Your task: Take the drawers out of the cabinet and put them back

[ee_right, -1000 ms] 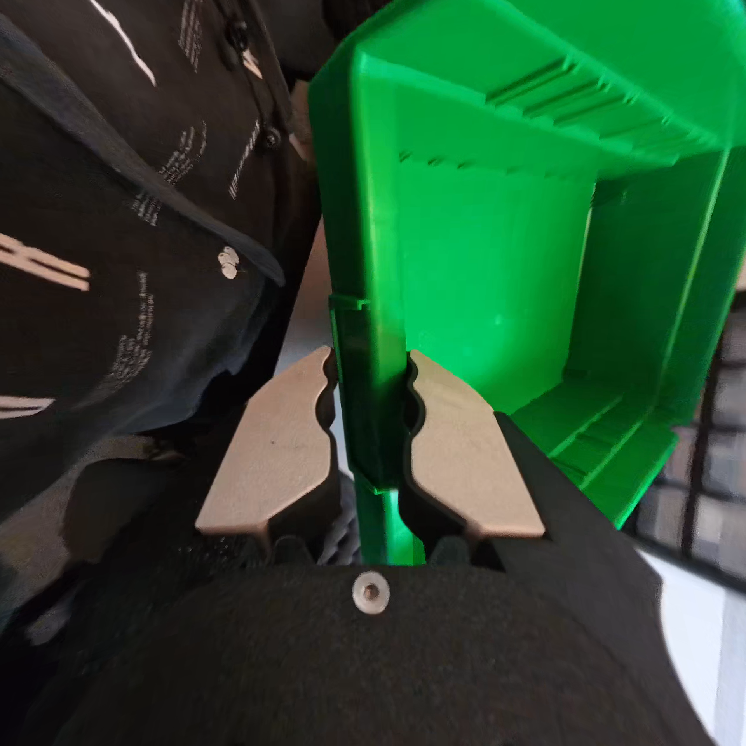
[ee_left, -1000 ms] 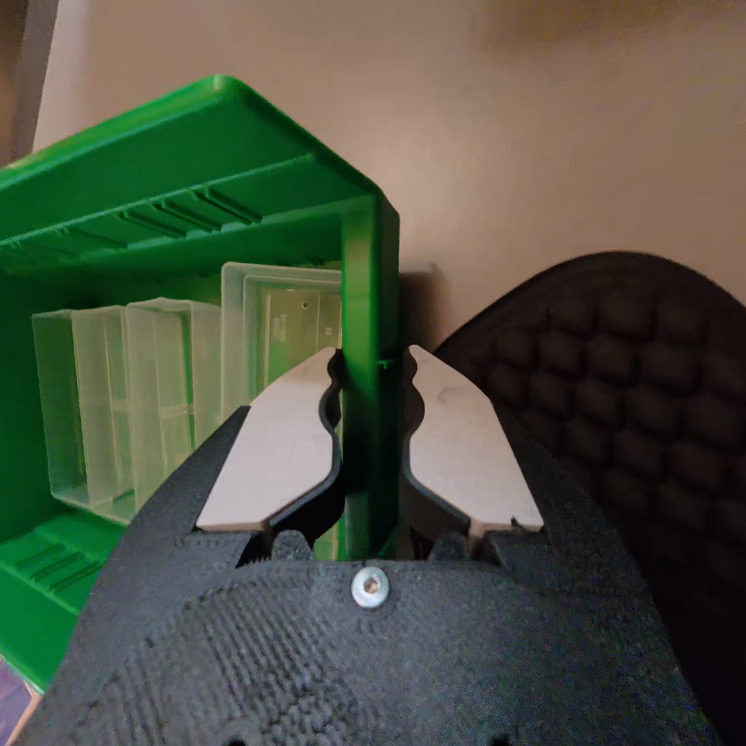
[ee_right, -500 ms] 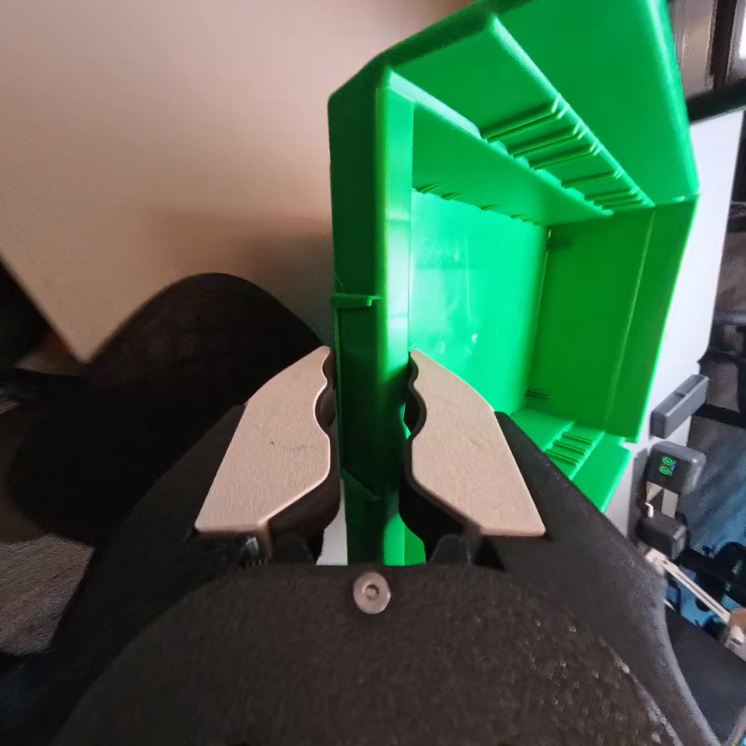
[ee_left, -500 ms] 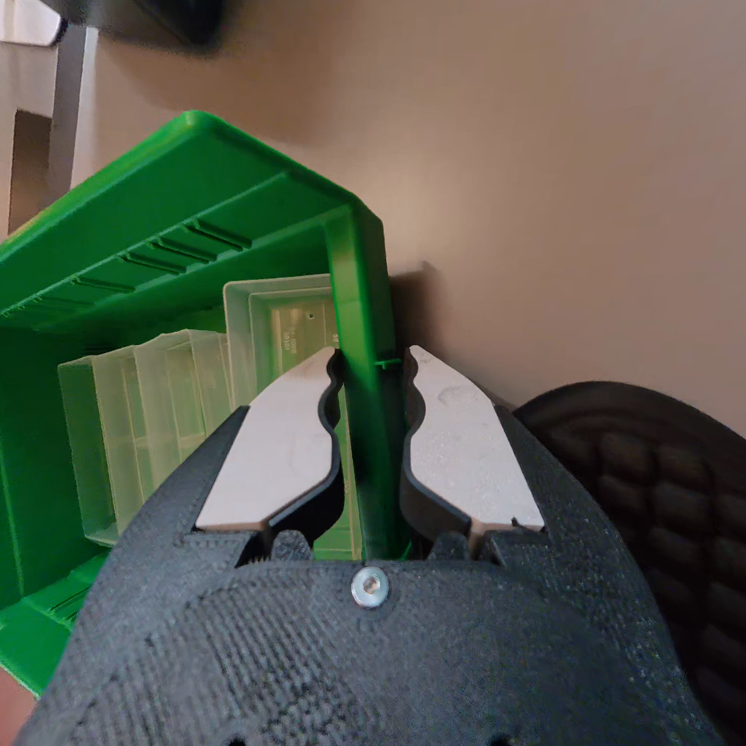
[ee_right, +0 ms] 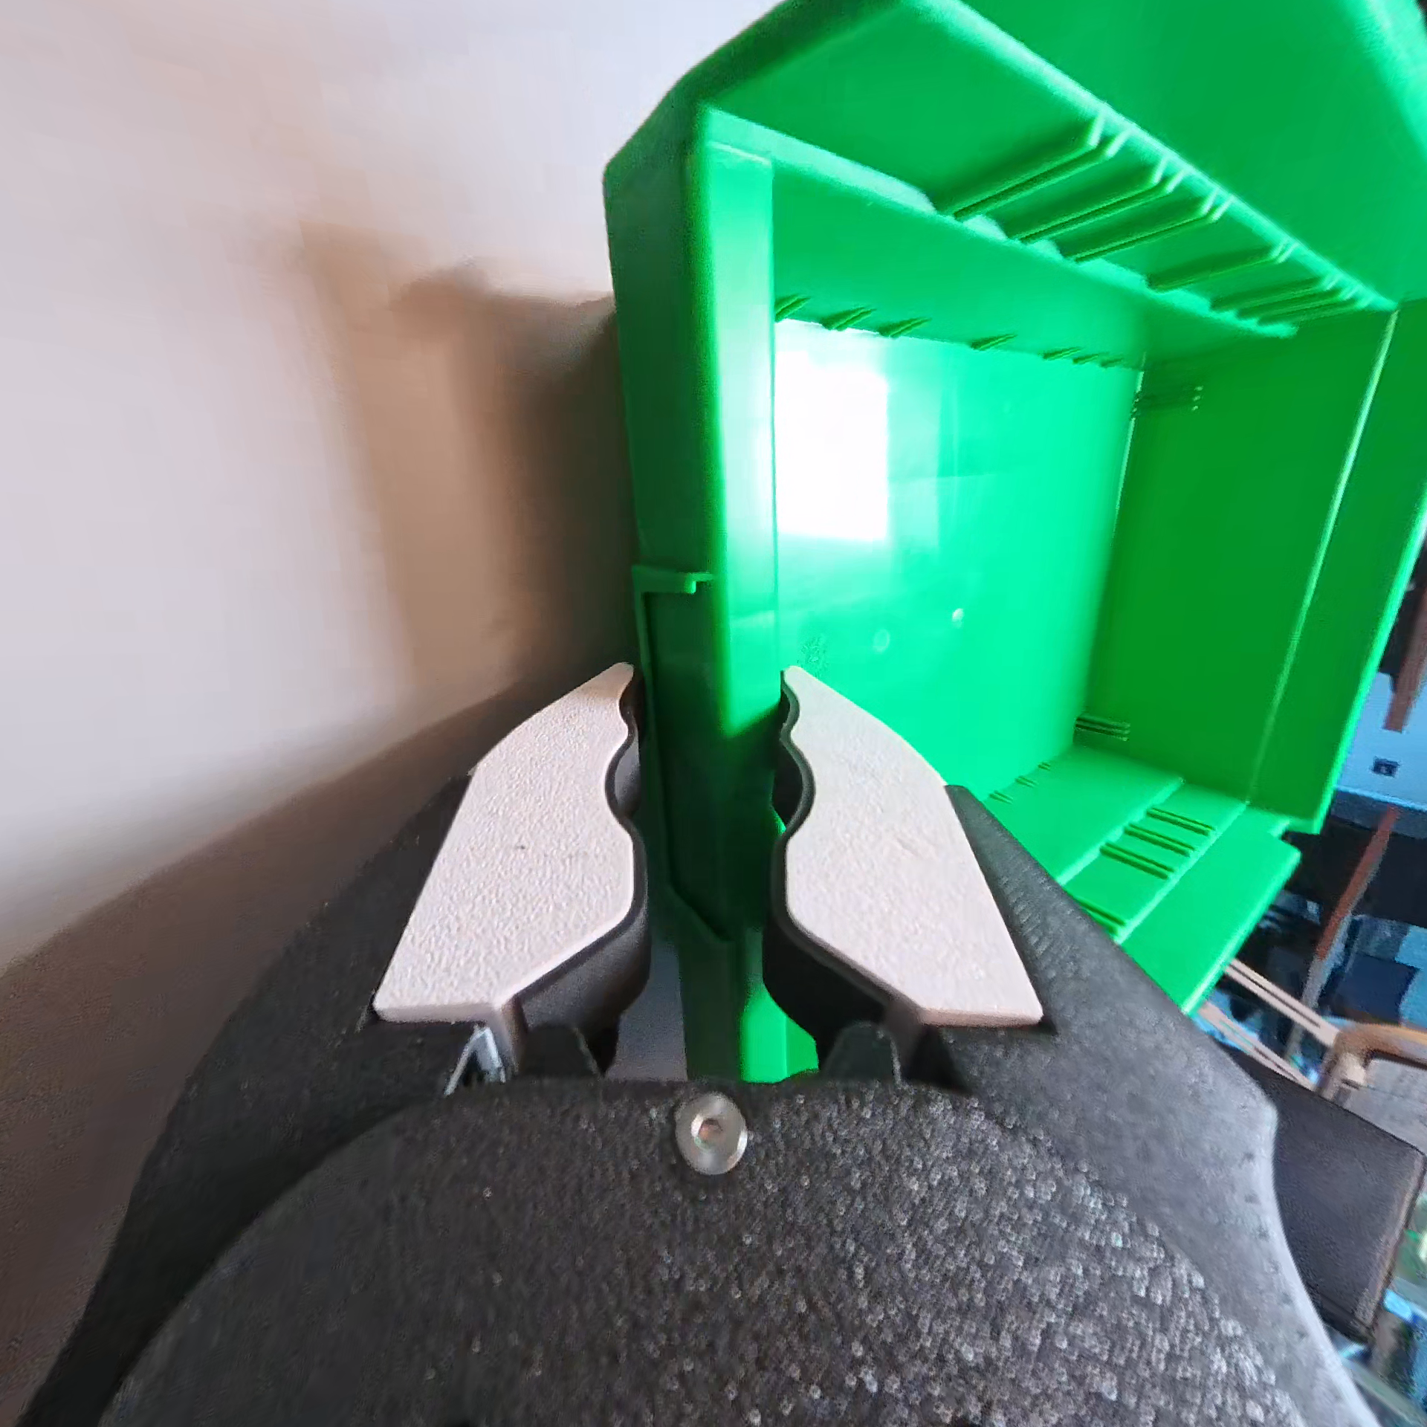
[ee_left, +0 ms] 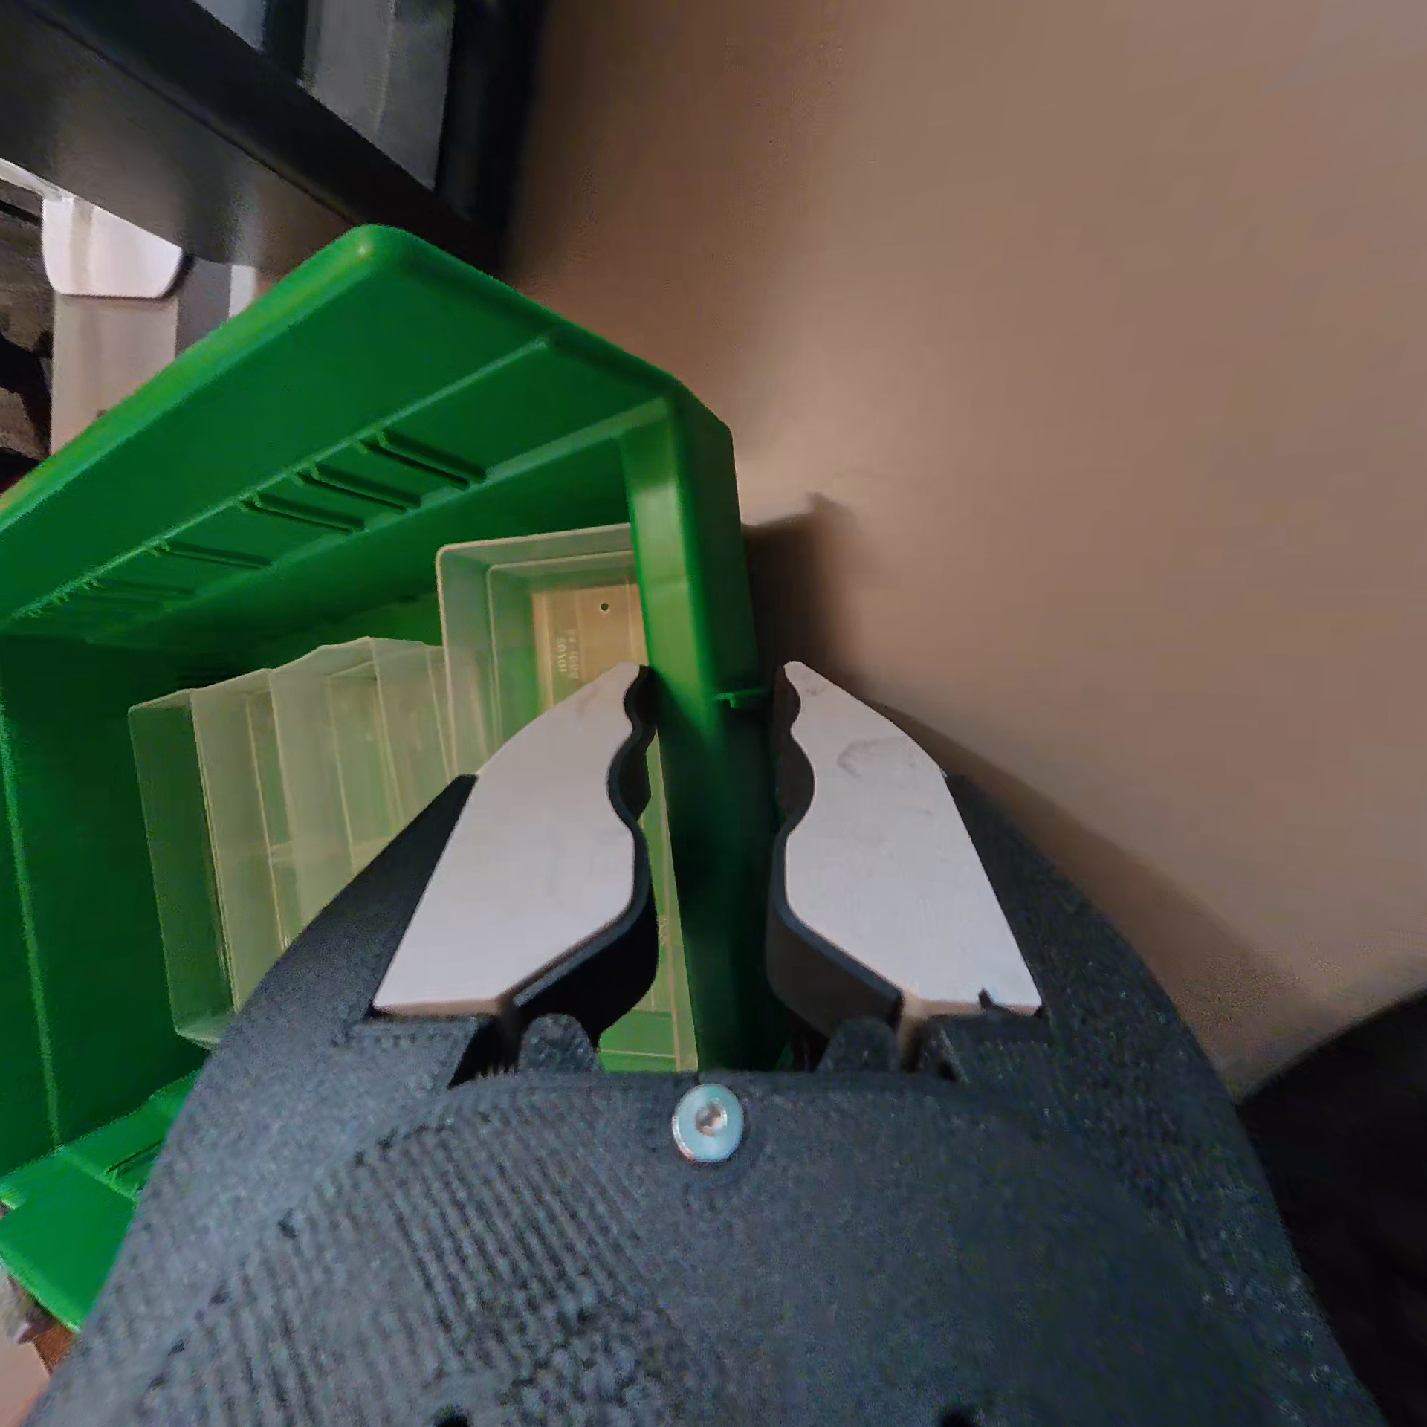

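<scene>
At centre frame, both grippers, left gripper (ee_left: pixel 709 679) and right gripper (ee_right: pixel 706 679), are clamping their jaws on opposite side walls of the bright green plastic cabinet (ee_left: pixel 371 432), probably tilting it so the clear plastic drawers (ee_left: pixel 324 788) slide.

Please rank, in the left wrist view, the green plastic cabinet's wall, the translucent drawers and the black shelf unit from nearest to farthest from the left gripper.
1. Green plastic cabinet's wall, clamped by the left gripper.
2. Translucent drawers, left, inside the cabinet.
3. Black shelf unit, upper left, behind.
</scene>
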Tool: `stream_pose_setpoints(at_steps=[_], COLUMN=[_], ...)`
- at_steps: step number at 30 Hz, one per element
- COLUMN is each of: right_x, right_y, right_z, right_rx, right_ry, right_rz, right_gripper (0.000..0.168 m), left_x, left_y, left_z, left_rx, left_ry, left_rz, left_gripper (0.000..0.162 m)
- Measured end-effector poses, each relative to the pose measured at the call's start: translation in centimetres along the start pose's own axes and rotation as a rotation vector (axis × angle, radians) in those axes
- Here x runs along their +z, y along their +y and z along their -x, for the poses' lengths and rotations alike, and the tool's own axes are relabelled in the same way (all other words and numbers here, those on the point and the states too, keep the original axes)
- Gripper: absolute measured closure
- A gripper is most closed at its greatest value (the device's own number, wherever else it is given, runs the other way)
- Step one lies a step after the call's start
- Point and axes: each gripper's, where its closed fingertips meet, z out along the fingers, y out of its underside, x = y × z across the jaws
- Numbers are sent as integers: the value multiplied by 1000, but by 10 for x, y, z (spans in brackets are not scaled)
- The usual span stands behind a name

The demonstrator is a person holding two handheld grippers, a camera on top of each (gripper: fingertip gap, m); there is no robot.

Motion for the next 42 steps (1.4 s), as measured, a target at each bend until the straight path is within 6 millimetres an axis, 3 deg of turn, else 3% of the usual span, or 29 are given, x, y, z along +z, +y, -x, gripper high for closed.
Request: stream_pose_setpoints(at_steps=[4, 6, 11, 13, 15, 19, 21, 24, 28, 33, 37, 39, 42], right_x=[3, -16, -85, -97, -95, -75, -73, -74, -77, -73, -85, -102, -133], right_y=[-10, -34, -117, -136, -147, -156, -158, -159, -155, -152, -159, -165, -177], right_z=[-18, -23, -36, -37, -33, -10, -2, 2, -2, -5, -26, -50, -93], right_rx=[86, 186, 519, 584, 592, 525, 508, 491, 506, 547, 577, 607, 639], right_ry=[47, 38, -41, -24, 20, 43, 33, 33, 48, 40, 76, 96, 104], right_rz=[-29, -163, -683, -813, -869, -871, -885, -903, -923, -920, -957, -1008, -1089], right_gripper=[133, 128, 128, 128, 129, 129, 131, 132, 130, 125, 124, 129, 153], left_x=[15, 21, 30, 27, 13, -33, -48, -53, -48, -40, -32, -27, -20], left_y=[-3, -4, 1, 1, -7, -12, 4, 40, 79, 97, 102, 109, 113], left_z=[23, 35, 60, 65, 71, 100, 118, 131, 120, 103, 93, 89, 83], left_rx=[11, 27, 48, 29, -18, -89, -85, -17, 117, 316, 451, 516, 565], left_ry=[-28, -60, -103, -107, -103, -145, -173, -126, 46, 208, 298, 339, 391], left_rz=[1, -2, -4, -16, -76, -148, -76, 113, 338, 525, 638, 700, 745], left_gripper=[132, 131, 129, 125, 125, 127, 129, 134, 137, 135, 127, 125, 125])
